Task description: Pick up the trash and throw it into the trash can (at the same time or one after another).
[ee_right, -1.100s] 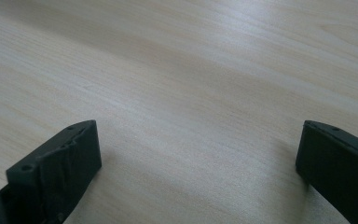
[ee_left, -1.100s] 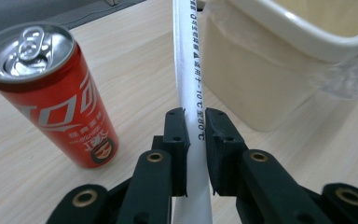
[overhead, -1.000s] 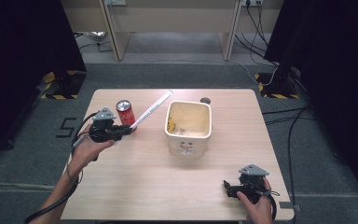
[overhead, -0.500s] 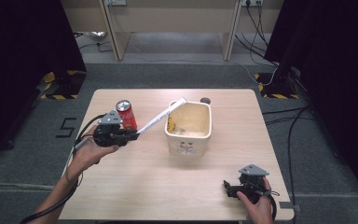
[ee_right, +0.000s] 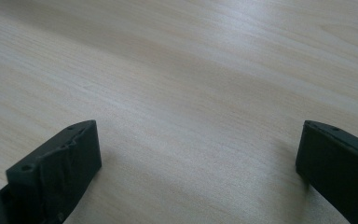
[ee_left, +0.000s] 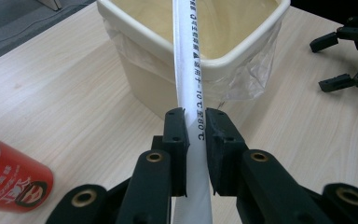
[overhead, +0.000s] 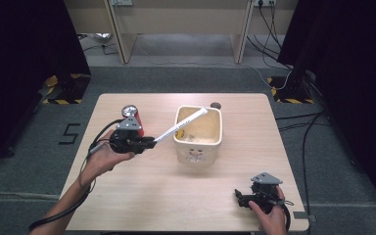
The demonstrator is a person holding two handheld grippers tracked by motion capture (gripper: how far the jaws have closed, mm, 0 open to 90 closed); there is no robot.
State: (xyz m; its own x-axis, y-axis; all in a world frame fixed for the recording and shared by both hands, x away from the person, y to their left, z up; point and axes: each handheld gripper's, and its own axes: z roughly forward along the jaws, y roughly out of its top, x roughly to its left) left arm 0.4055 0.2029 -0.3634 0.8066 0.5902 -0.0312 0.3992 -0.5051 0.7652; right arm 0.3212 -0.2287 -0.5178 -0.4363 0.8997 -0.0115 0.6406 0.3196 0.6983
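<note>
**White tube carried over the bin rim**

Since the earlier high view, the left hand-held gripper (overhead: 147,143) has moved toward the cream bin (overhead: 199,147), and the far end of the white tube (overhead: 181,126) now lies over the bin opening, not beside it. The jaws are clamped on the tube near its lower end.

From the high view the tube is only a thin pale line, and its print cannot be read. The left gripper view shows it close: the tube (ee_left: 189,74) passes between the two black pads and crosses over the bin (ee_left: 135,84) rim. Dark characters run along it, but they are hard to read. Its far end is cut off at the top edge of this view. A clear liner hangs on the bin wall. What lies inside the bin is not clear in either view.

The red can (overhead: 136,122) stands just behind the left hand-held gripper in the high view; the left gripper view shows it (ee_left: 9,179) at the lower left corner, cut off by the edge.

The right hand-held gripper (overhead: 242,198) rests on the table (overhead: 176,196) near the front right corner, well apart from the bin. Its own view shows its jaws wide apart over bare wood.
</note>
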